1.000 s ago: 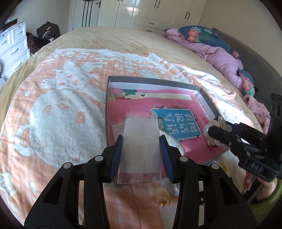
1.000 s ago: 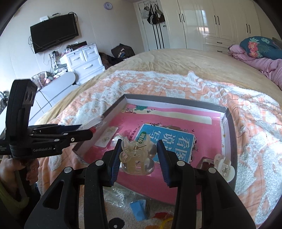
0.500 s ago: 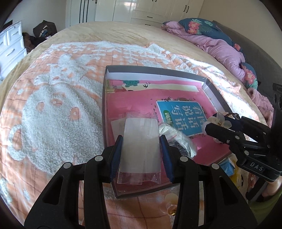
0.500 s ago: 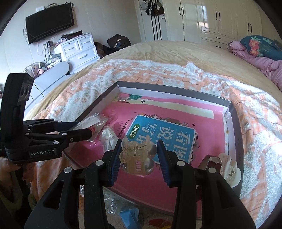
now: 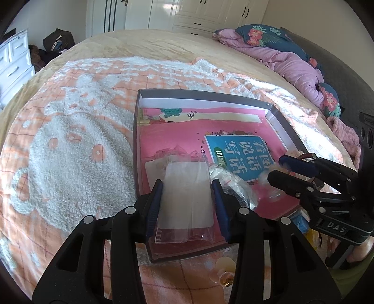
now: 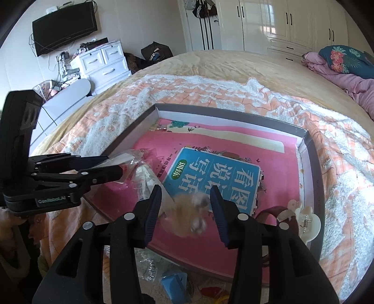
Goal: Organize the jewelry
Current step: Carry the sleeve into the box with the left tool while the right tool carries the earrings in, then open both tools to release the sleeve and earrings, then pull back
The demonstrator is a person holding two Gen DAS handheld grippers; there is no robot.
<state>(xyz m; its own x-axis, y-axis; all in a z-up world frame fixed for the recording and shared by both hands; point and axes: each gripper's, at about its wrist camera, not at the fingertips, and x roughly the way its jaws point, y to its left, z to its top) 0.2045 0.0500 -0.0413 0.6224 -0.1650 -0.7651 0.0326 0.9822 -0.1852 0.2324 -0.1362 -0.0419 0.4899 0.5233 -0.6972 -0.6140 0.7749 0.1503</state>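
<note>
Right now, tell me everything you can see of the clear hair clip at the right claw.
The clear hair clip is translucent amber plastic with pale rounded lobes, smeared by motion blur. It sits between the fingers of the right claw, whose jaws have just been opening; neither pad presses it, so it looks released and dropping. Below it lies the pink floor of the grey box, beside the blue booklet.

The left wrist view looks forward and down along its own fingers [image 5: 155,205], close above the near left corner of the box [image 5: 136,140] on the bed [image 5: 163,46], facing the wardrobe [image 5: 210,11]; the right wrist view looks the same way from further right, over the near edge of the box [image 6: 313,163], with the television [image 6: 65,25] at its left; both views share the box, the blue book [image 5: 243,152] [image 6: 215,175], and each shows the other gripper [image 5: 278,167] [image 6: 120,167] from the side.
</note>
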